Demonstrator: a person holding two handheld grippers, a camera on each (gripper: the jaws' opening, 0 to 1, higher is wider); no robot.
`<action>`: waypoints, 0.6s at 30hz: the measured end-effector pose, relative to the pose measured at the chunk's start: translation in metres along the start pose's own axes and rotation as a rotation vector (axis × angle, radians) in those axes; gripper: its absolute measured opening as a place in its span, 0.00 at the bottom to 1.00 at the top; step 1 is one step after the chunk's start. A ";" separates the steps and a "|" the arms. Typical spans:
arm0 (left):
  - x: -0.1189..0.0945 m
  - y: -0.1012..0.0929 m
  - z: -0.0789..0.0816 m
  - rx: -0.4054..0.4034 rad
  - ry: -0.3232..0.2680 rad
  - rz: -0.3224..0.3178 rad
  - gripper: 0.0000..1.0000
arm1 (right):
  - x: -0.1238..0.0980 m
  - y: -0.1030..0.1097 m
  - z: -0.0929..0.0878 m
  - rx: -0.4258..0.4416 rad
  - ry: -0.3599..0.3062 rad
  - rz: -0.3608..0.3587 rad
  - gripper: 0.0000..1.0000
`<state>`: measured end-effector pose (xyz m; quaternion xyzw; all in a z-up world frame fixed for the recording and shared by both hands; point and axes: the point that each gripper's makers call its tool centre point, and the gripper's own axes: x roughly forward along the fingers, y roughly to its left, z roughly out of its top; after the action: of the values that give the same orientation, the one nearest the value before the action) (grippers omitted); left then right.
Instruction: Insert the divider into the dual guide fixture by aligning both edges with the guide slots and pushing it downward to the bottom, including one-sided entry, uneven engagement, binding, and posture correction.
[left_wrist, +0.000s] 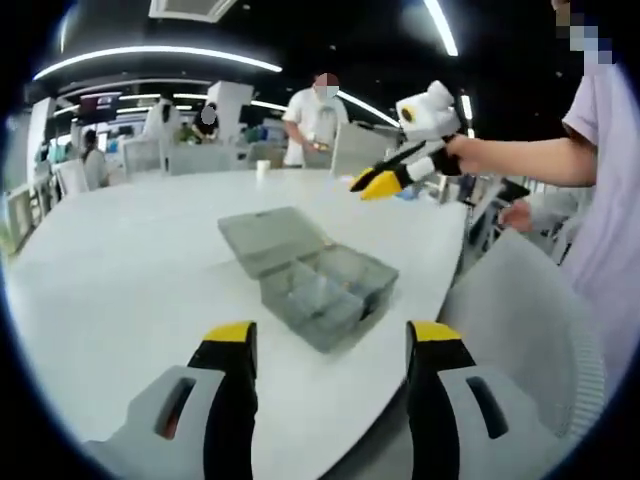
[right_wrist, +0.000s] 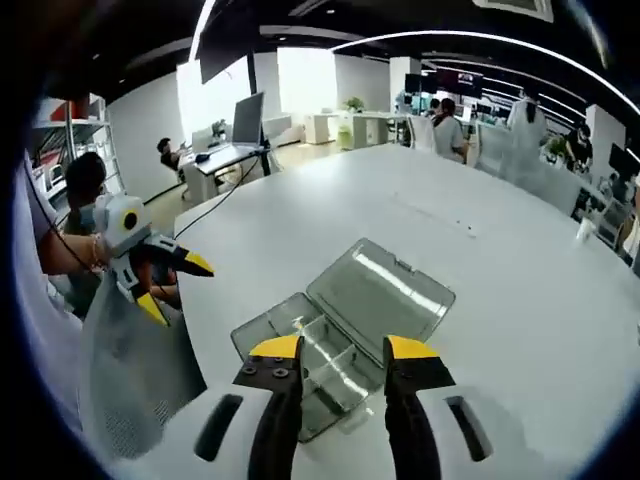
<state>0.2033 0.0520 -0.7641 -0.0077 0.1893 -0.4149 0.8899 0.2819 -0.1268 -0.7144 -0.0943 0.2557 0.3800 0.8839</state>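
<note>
A: Where does the fixture sit?

B: The clear compartment box (left_wrist: 325, 290) lies on the white desk (left_wrist: 120, 280), lid (right_wrist: 380, 292) thrown flat open behind it. It is ahead of both tools, and nothing touches it.

A: And the tools?

B: The left tool (left_wrist: 330, 345) hovers with its jaws wide apart and empty, the box beyond and between the tips. The right tool (right_wrist: 340, 350) also has its jaws apart with nothing in them, and in the right gripper view the box's near edge lies just under its tips. The right one looks nearer.

A: The divider?

B: I see thin clear partitions (right_wrist: 322, 345) inside the tray, but cannot tell which is loose, or whether one is seated.

A: Long axis?

B: Tray and lid run as one long strip, slanting away from the left tool toward the desk's far side. My guess is that the next reach comes down into the tray, squared to a partition.
</note>
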 end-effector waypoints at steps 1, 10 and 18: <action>0.000 0.000 0.000 -0.002 0.001 0.003 0.57 | -0.005 0.001 -0.001 0.012 -0.019 -0.002 0.29; -0.001 0.005 0.005 0.003 -0.027 0.048 0.57 | -0.045 0.014 -0.001 -0.009 -0.219 -0.113 0.29; -0.004 0.002 0.012 0.034 -0.071 0.049 0.60 | -0.049 0.037 -0.017 -0.037 -0.260 -0.111 0.39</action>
<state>0.2065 0.0546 -0.7523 -0.0024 0.1506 -0.3956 0.9060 0.2205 -0.1377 -0.7026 -0.0746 0.1264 0.3441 0.9274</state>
